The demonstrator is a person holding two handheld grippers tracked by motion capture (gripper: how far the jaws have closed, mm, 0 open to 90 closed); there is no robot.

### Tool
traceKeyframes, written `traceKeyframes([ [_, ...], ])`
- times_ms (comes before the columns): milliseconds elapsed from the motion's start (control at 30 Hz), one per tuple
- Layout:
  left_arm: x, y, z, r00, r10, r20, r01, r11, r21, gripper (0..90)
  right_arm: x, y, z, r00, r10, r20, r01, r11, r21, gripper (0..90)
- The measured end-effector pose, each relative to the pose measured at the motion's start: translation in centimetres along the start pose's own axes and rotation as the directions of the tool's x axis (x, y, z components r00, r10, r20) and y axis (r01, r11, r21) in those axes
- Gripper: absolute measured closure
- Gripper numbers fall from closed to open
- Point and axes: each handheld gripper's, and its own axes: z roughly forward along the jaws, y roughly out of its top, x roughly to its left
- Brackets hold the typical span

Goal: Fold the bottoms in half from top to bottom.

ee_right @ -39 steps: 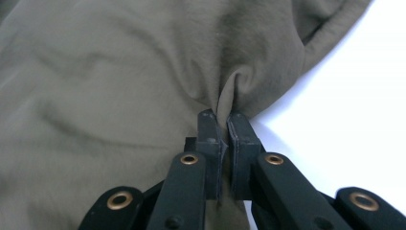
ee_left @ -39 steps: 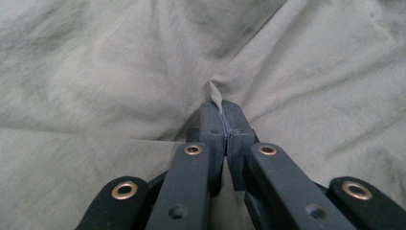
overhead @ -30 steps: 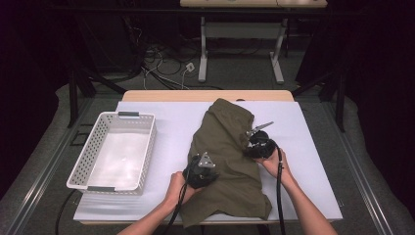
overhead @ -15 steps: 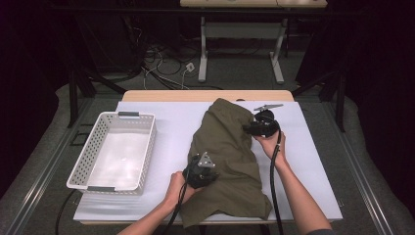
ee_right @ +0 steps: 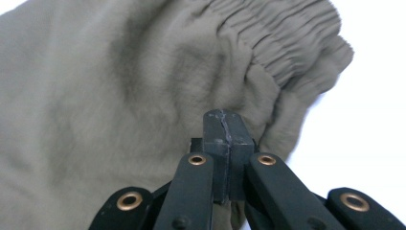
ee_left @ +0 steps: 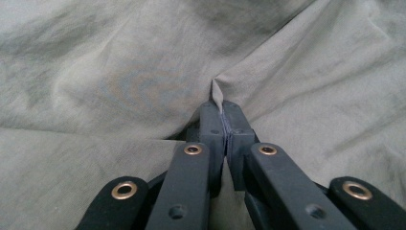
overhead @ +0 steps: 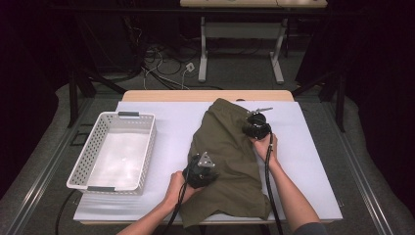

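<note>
Left gripper (ee_left: 223, 112): I keep it clamped on a pinch of the olive shorts (overhead: 227, 166), anchoring them.
Right gripper (ee_right: 224, 125): jaws just closed beside the elastic waistband (ee_right: 287, 43); cloth between them, I cannot tell.

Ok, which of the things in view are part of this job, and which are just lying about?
In the job: olive shorts; left gripper, pinching a fold of them; right gripper, shut by the waistband.
Lying about: white basket; cables on the floor.

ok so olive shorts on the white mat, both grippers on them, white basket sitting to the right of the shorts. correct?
Not quite: the white basket sits to the left of the olive shorts, as the high view shows. The rest holds: the shorts lie on the white mat, with the left gripper and right gripper on them.
</note>
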Motion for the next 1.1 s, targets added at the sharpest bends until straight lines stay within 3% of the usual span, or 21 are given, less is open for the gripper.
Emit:
traceKeyframes([
  [200,0.0,0.0,0.0,1.0,-0.002,-0.003,0.002,1.0,0.003,89.5,-0.5,0.3,-2.7,0.9987,-0.038,0.034,0.039,0.9987,-0.033,90.0],
  [300,0.0,0.1,0.0,1.0,0.002,-0.005,-0.002,1.0,0.005,89.5,-0.7,0.3,-2.5,0.9988,-0.033,0.035,0.034,0.9988,-0.036,90.0],
  [400,0.0,0.0,0.0,1.0,0.003,-0.004,-0.003,1.0,0.005,89.5,-0.7,0.2,-0.8,0.9999,-0.004,0.01,0.004,0.9999,-0.012,63.7],
  [433,0.0,0.0,0.0,1.0,0.003,-0.004,-0.003,1.0,0.005,89.4,-0.7,0.2,-0.8,0.9999,-0.004,0.01,0.004,0.9999,-0.012,63.7],
  [467,0.0,0.0,0.0,1.0,-0.002,0.001,0.002,1.0,0.0,89.5,-0.6,0.1,0.3,1.0,0.007,0.003,-0.007,1.0,0.007,59.9],
  [500,0.0,0.0,0.0,1.0,-0.002,0.001,0.002,1.0,0.0,89.4,-0.6,0.1,0.6,0.9999,0.012,0.003,-0.012,0.9998,0.016,62.0],
  [567,0.0,0.0,0.0,1.0,-0.001,0.0,0.001,1.0,-0.001,89.4,-0.3,-0.1,1.1,1.0,0.004,0.005,-0.004,0.9996,0.027,78.4],
  [633,0.0,0.0,0.0,1.0,-0.001,0.001,0.001,1.0,-0.001,89.4,-0.2,-0.3,1.1,0.9996,-0.014,0.026,0.014,0.9999,0.003,89.2],
  [900,0.0,0.0,0.0,1.0,-0.002,-0.001,0.002,1.0,-0.001,89.4,-0.3,0.0,-2.3,0.9982,-0.034,0.049,0.037,0.9977,-0.058,90.0],
  [1000,0.0,0.0,0.0,1.0,-0.003,-0.001,0.003,1.0,0.0,89.4,-0.6,-0.2,-2.5,0.9975,-0.044,0.055,0.047,0.9978,-0.048,90.0],
  [1033,0.0,0.0,0.0,1.0,-0.003,-0.001,0.003,1.0,0.0,89.4,-0.7,-0.4,-2.1,0.9986,-0.033,0.041,0.034,0.999,-0.03,88.3],
  [1100,0.0,0.0,0.0,1.0,-0.002,-0.001,0.002,1.0,0.001,89.4,-1.0,-0.7,-1.1,0.9995,-0.005,0.032,0.005,1.0,-0.003,65.6],
])
